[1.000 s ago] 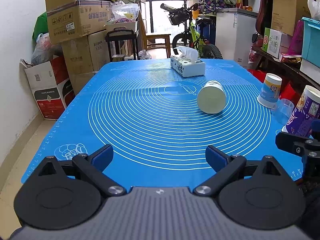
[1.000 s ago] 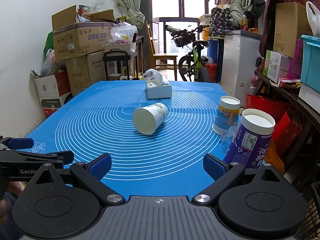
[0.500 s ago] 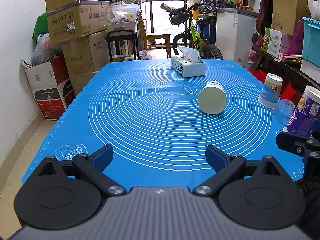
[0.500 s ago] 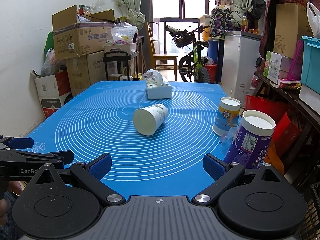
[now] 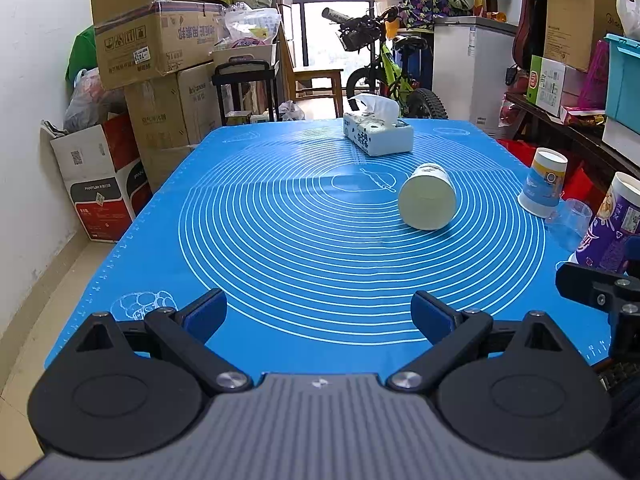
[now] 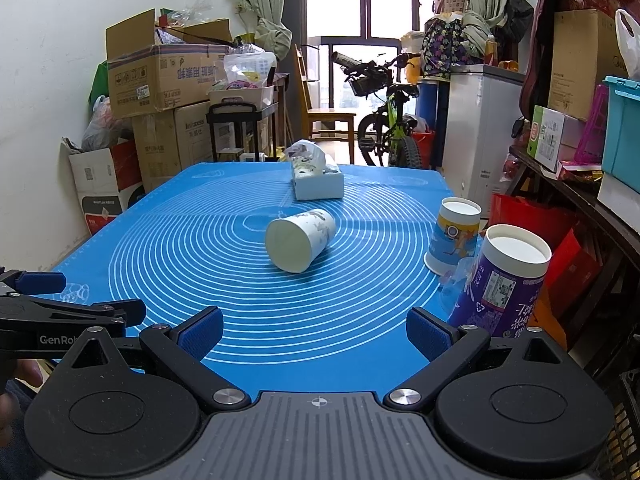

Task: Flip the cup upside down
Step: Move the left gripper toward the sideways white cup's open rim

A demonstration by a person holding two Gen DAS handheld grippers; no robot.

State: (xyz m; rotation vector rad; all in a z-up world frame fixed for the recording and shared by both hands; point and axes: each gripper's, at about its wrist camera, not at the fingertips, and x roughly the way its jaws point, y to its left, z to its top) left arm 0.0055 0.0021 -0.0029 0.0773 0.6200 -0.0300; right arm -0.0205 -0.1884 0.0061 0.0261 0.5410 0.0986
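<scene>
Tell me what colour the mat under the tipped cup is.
Blue mat with white concentric rings, clearest in the left wrist view.

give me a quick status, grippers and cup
Left gripper and right gripper open, empty, short of the mat. Cup on its side mid-mat, untouched. Path clear.

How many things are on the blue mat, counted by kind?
Paper cups: 3, white on its side, blue-and-yellow and purple both upside down
Clear plastic cup: 1
Tissue box: 1
Total: 5
</scene>
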